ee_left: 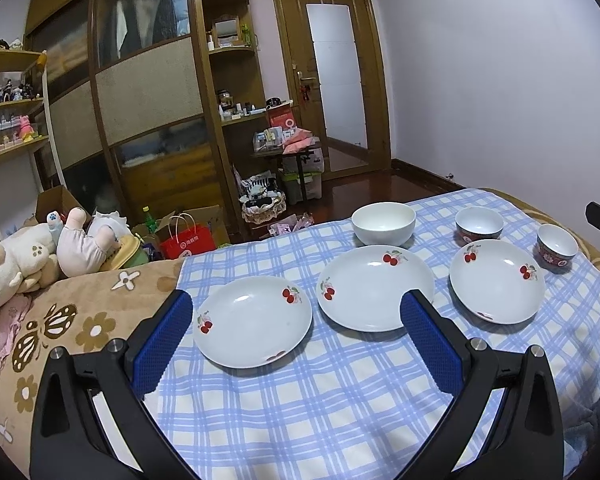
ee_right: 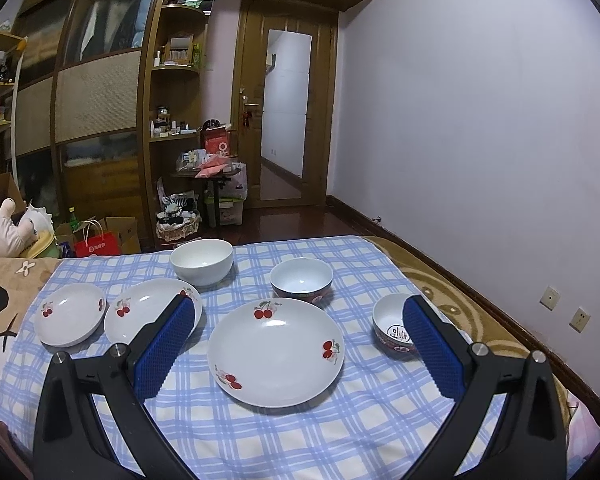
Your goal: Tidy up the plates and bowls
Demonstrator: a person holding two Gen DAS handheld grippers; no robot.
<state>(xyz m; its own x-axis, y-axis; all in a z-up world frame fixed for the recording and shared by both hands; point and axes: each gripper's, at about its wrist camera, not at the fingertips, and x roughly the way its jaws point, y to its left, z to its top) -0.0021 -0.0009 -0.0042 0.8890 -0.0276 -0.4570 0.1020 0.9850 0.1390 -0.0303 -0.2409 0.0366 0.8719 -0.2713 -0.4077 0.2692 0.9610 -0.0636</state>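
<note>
Three white cherry-print plates lie in a row on the blue checked cloth: a small left plate, a middle plate and a right plate. Behind them stand a plain white bowl, a red-patterned bowl and a smaller red-patterned bowl. My left gripper hovers open in front of the left and middle plates. My right gripper is open above the right plate, with the small bowl by its right finger. Neither holds anything.
The cloth covers a bed with a brown flowered blanket and plush toys at the left. A lilac wall runs along the right. Beyond the bed's far edge are boxes, a red bag and a wardrobe.
</note>
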